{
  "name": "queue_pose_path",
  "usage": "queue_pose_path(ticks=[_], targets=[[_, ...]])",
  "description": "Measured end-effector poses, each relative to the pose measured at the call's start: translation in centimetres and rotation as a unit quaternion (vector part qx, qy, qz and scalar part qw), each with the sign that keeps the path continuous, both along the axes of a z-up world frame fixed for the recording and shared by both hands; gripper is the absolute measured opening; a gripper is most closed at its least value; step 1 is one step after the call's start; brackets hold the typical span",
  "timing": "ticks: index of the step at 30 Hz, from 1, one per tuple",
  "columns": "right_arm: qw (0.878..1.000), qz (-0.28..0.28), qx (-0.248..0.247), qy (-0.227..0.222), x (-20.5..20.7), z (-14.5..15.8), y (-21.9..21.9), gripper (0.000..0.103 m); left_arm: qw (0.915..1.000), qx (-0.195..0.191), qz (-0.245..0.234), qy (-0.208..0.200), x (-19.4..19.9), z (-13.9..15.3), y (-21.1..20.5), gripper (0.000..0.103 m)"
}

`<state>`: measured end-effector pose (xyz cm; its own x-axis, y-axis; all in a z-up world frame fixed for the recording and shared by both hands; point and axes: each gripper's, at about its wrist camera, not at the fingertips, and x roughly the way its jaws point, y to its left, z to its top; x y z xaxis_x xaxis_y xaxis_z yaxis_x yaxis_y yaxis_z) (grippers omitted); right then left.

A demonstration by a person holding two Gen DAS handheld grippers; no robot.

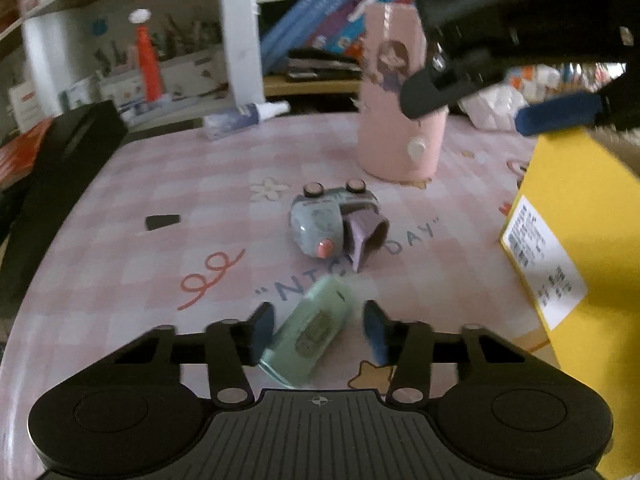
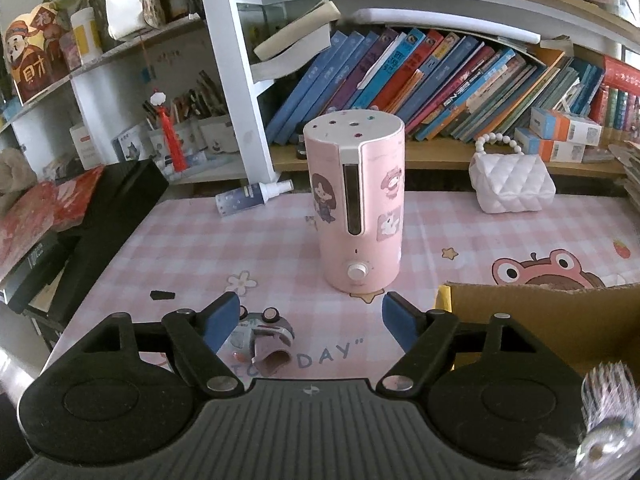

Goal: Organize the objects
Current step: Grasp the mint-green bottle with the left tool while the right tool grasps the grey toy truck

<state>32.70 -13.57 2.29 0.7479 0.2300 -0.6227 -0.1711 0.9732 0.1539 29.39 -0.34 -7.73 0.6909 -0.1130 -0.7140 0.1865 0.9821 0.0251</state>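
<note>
bottle (image 1: pixel 308 336), mint green, lies tilted between my left gripper (image 1: pixel 318 334) pads, jaws narrow, contact unclear. my right gripper (image 2: pixel 311 318) stands wide, empty, near the pink humidifier (image 2: pixel 358 208).

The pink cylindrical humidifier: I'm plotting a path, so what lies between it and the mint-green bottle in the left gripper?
In the left wrist view, a small grey-blue toy car with a purple piece lies on the checked tablecloth between the humidifier and the bottle.

Left gripper (image 1: pixel 318 330) is straddling a mint-green bottle (image 1: pixel 306 338) lying tilted between its blue pads (image 1: pixel 262 330); toy car (image 1: pixel 334 220) lying ahead.
</note>
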Motion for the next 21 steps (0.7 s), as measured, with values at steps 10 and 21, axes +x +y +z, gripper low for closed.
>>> queue_pose_path(ticks=[10, 21], targets=[[0.999, 0.03, -0.001, 0.027, 1.1, -1.0, 2.2, 0.091, 0.9998, -0.015, -0.001, -0.012, -2.7, 0.9, 2.8, 0.023], [0.993, 0.026, -0.04, 0.111, 6.1, -6.6, 7.8, 0.094, 0.9937, -0.06, 0.092, -0.021, -7.4, 4.3, 8.5, 0.023]])
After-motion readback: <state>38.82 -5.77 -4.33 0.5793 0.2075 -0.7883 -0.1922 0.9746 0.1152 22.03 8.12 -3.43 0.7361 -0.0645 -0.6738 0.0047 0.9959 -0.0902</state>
